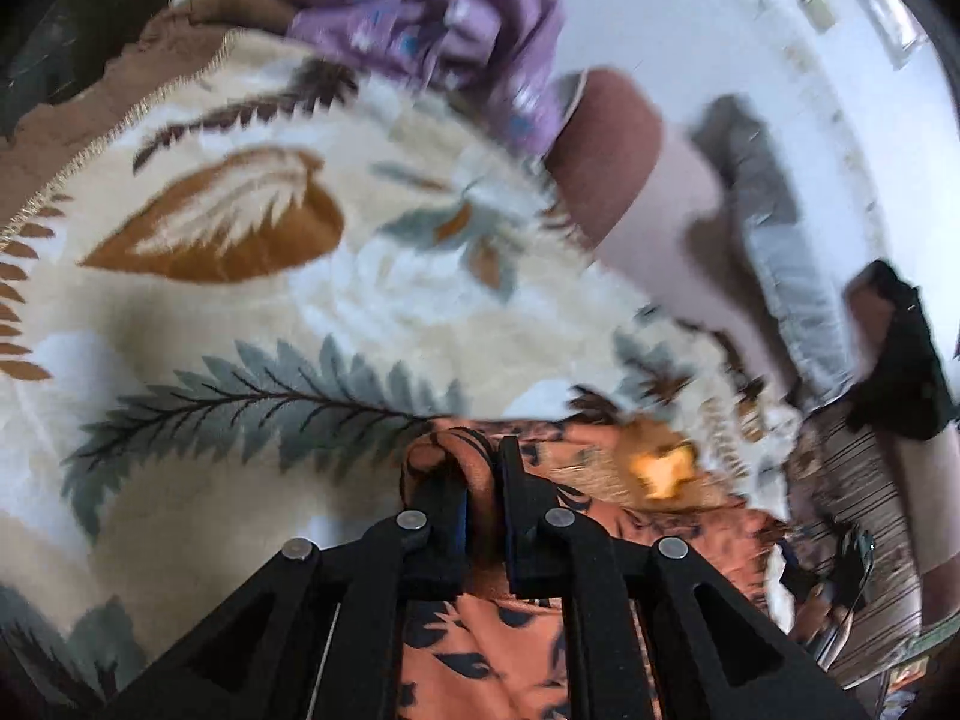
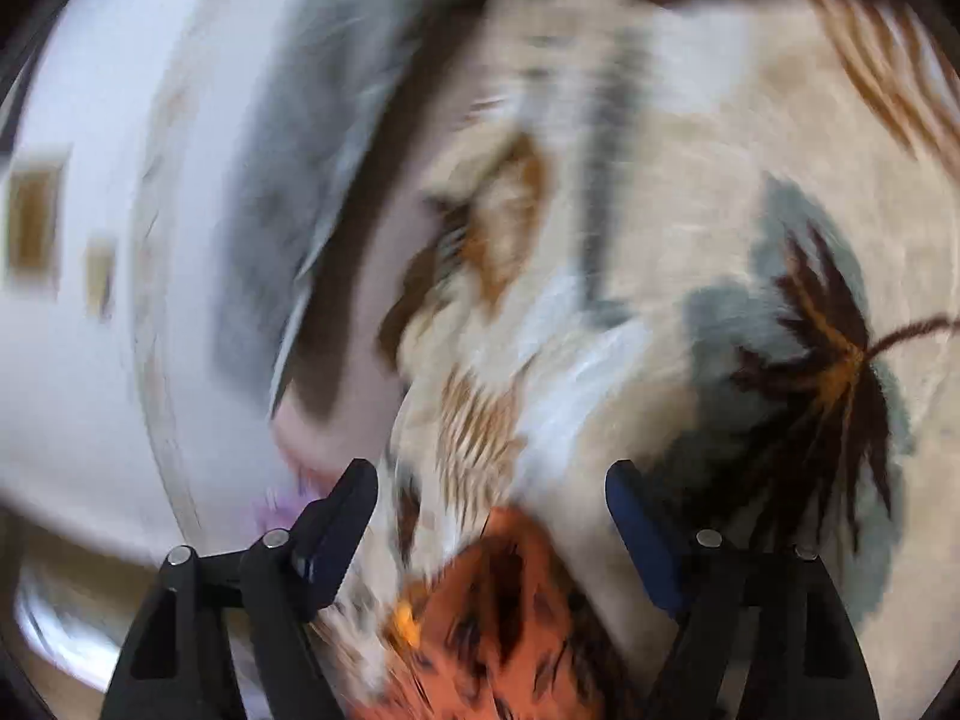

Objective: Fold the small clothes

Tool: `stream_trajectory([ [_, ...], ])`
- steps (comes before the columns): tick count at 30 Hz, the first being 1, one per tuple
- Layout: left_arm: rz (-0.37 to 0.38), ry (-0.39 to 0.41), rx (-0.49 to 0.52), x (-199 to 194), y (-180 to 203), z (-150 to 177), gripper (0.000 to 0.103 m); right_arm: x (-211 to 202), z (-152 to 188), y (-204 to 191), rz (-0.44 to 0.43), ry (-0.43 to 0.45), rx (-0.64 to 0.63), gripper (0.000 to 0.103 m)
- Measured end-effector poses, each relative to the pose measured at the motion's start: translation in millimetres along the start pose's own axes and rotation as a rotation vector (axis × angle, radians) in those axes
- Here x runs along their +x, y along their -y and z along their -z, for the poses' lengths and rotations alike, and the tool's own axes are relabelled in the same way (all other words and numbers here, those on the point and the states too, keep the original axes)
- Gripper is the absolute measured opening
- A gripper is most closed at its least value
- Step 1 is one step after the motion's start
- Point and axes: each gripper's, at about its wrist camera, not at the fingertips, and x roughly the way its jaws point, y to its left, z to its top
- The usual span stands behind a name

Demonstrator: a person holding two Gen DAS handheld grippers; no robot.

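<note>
Pinching a fold of the orange garment (image 1: pixel 480 648) with dark leaf print, left gripper (image 1: pixel 482 480) fingers nearly closed on the cloth, the gathered fold standing up between the two black fingers (image 1: pixel 447 504). Lying under it and spreading far to the left, a cream blanket (image 1: pixel 252 276) with brown and grey-green leaf and fern pattern, fringe along its upper left edge. Heaped further back on the blanket, a crumpled purple cloth (image 1: pixel 444 24) with blue spots, quite blurred. To the right of that, a brown and pink pillow-like shape (image 1: pixel 636 180) and a grey cloth (image 1: pixel 756 192), both too blurred to tell more. Hovering over the same blanket (image 2: pixel 690 180) in the right wrist view, right gripper (image 2: pixel 492 480) with fingers (image 2: pixel 636 528) standing wide apart and holding nothing. Resting just below and between those fingers, not touched by them, an end of the orange garment (image 2: pixel 510 618). Showing at the left, only a white wall, smeared by motion blur.
</note>
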Motion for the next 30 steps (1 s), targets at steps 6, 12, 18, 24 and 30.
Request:
stream_trajectory([
  [6, -0.212, 0.247, 0.165, -59.8, 52.9, 45.9, 0.074, 9.6, 97.4, -101.8, 0.151, -0.231, -0.489, 0.069],
  [12, -0.414, 0.266, 0.172, -55.5, 39.5, 64.4, 0.09, 64.0, 201.9, -112.3, 0.283, -0.503, -0.71, 0.048],
  [18, -0.283, 0.11, 0.144, -24.1, 38.1, 83.8, 0.09, 142.8, 182.7, -135.6, 0.402, -0.349, -0.774, 0.047],
  [24, -0.357, 0.088, 0.196, -6.0, 45.2, 84.9, 0.09, 139.7, 117.5, -150.2, 0.274, -0.094, -0.548, 0.05],
  [30, -0.442, 0.086, 0.079, -16.3, 16.5, 76.4, 0.09, 117.9, 160.5, -166.7, 0.186, -0.257, -0.668, 0.05],
])
